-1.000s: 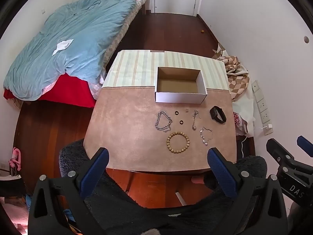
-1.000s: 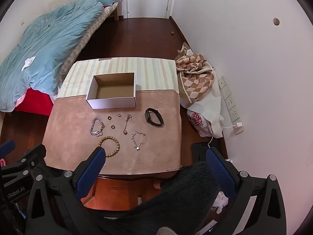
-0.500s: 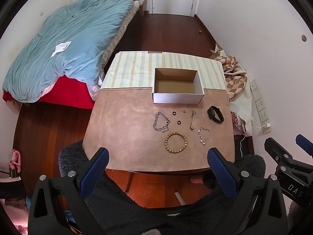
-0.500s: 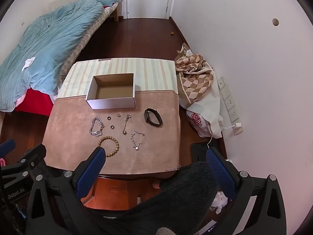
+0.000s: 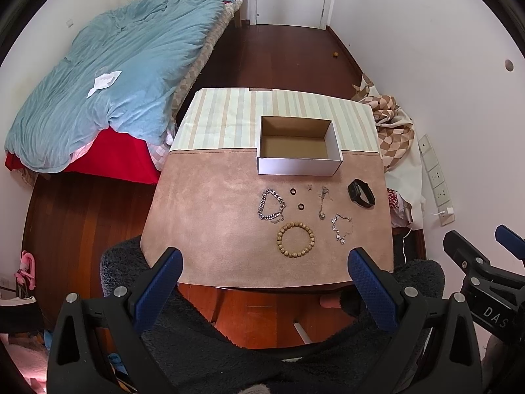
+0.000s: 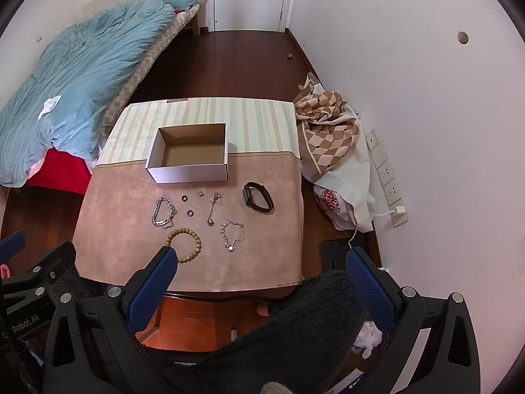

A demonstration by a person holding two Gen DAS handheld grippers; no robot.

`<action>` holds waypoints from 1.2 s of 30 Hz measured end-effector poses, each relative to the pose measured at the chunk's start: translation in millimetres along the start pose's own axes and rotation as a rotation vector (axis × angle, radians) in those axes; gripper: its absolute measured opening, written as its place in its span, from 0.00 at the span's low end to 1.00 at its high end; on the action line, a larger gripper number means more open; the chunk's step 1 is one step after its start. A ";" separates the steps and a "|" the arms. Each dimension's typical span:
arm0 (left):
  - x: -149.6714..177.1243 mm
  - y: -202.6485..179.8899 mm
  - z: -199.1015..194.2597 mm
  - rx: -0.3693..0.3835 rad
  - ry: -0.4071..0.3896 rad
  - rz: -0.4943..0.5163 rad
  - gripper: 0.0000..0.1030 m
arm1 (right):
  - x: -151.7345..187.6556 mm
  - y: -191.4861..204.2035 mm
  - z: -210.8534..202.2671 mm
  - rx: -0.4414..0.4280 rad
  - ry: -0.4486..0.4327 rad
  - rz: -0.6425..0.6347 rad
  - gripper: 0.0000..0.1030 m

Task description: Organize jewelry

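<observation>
Left wrist view: jewelry lies spread on the pink suede-like mat, between the cardboard box and the table's near edge.
Wooden bead bracelet: nearest the grippers, lying flat in a ring, apart from the other pieces.
Silver chain bracelet: left of the group, bent into a loose triangle.
Dark rings: two small ones, first ring and second ring, just right of the chain.
Small stud: close to the box front; too small to name more exactly.
Pendant chain: stretched front to back, right of the rings.
Charm bracelet: thin and silver, right of the beads.
Black watch band: farthest right, near the mat's edge.
Box: open-topped, white outside, brown inside, nothing in it, straddling the line between the mat and the striped cloth.
Left gripper: blue-padded jaws spread wide, holding nothing, hanging over the near table edge.
Right gripper: jaws likewise wide and bare, its left pad overlapping the beads in its own view.
Surroundings: bed with a blue quilt to the left, checked fabric heaped by the right wall.
</observation>
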State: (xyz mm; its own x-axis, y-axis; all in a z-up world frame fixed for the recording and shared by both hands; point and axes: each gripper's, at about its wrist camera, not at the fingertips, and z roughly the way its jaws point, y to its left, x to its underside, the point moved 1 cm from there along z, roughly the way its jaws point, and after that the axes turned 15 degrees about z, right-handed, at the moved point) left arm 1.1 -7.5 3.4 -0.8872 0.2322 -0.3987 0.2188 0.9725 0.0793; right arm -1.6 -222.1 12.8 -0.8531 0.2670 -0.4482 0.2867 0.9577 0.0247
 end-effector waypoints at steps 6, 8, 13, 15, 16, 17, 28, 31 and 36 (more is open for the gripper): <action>-0.7 -0.4 -1.3 0.000 -0.007 0.000 1.00 | 0.0 0.8 -0.5 0.001 0.001 -0.001 1.00; -1.5 -0.8 -1.4 -0.002 -0.008 0.001 1.00 | 0.0 0.9 -0.8 0.001 -0.001 -0.001 1.00; 1.3 2.0 -3.8 -0.002 -0.012 0.002 1.00 | -0.2 1.9 -1.9 0.002 -0.003 0.000 1.00; 1.0 2.1 -4.4 -0.001 -0.014 0.002 1.00 | -0.2 2.5 -2.2 0.001 -0.003 0.000 1.00; 0.8 2.2 -4.9 -0.001 -0.015 0.002 1.00 | -0.7 2.8 -3.3 0.001 -0.004 0.001 1.00; 0.5 2.3 -5.2 -0.003 -0.017 0.003 1.00 | -0.8 2.8 -3.9 0.000 -0.005 0.001 1.00; 0.2 1.0 -7.6 -0.004 -0.019 0.003 1.00 | -0.9 2.3 -6.1 -0.003 -0.007 0.003 1.00; 0.0 0.5 -8.0 -0.006 -0.020 0.003 1.00 | -0.6 1.7 -7.1 -0.004 -0.010 0.003 1.00; -1.8 0.0 -9.4 -0.007 -0.023 0.003 1.00 | 0.3 2.0 -9.3 -0.005 -0.013 0.002 1.00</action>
State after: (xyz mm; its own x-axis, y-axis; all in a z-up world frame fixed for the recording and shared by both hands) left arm -1.1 -7.8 12.7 -0.8768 0.2347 -0.4197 0.2187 0.9719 0.0865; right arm -5.3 -219.1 21.1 -0.8468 0.2674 -0.4598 0.2862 0.9577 0.0298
